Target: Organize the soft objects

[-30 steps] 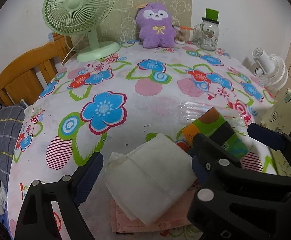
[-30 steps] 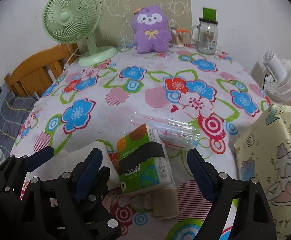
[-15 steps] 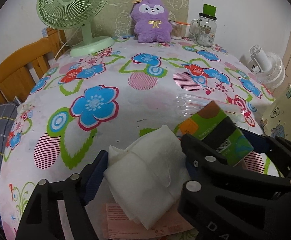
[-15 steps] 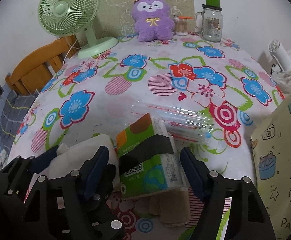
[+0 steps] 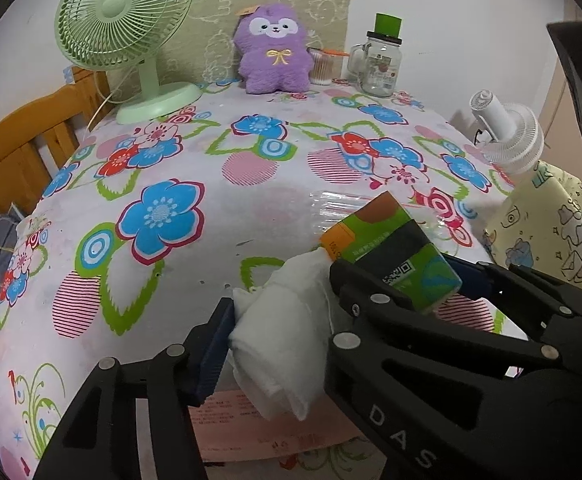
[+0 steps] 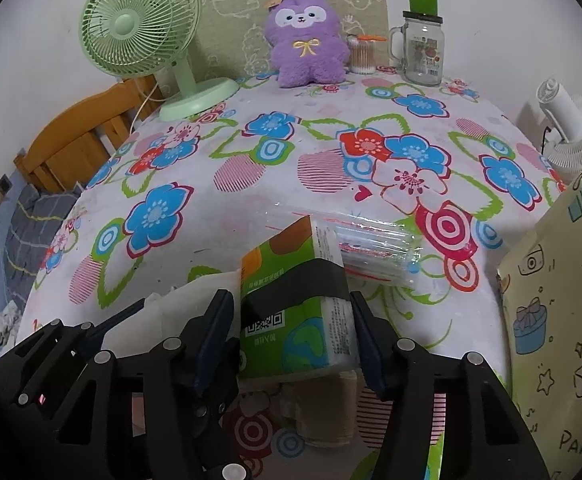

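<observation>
1. While both pairs of fingers worked at the near edge of the bench [image 5: 251, 216], the broad middle of its glossy flowered cover lay bare and open for moving.
2. Left gripper [image 5: 279, 320]: its fingers had just been closing and pressed on a white folded cloth [image 5: 283, 336], soft and bunched into a lump, above a pink paper sheet [image 5: 251, 432] lying flat at the bench edge.
3. Right gripper [image 6: 295, 332]: its fingers had just been closing and held a green tissue pack [image 6: 295, 304], a squared block in slick printed wrap with a dark band, tilted up at its far end.
4. The two held things sat just beside each other, the cloth touching the pack's orange corner in the left view.
5. A clear crinkled plastic packet [image 6: 371, 244] lay just behind the pack; a beige folded towel [image 6: 323, 408] lay under it.
6. Far edge, well apart: a green fan [image 6: 143, 24], a fuzzy purple plush toy [image 6: 305, 40] and a glass jar [image 6: 423, 52].
7. Right bench edge: a pale yellow cartoon-print bag [image 6: 559, 312] stood close.
</observation>
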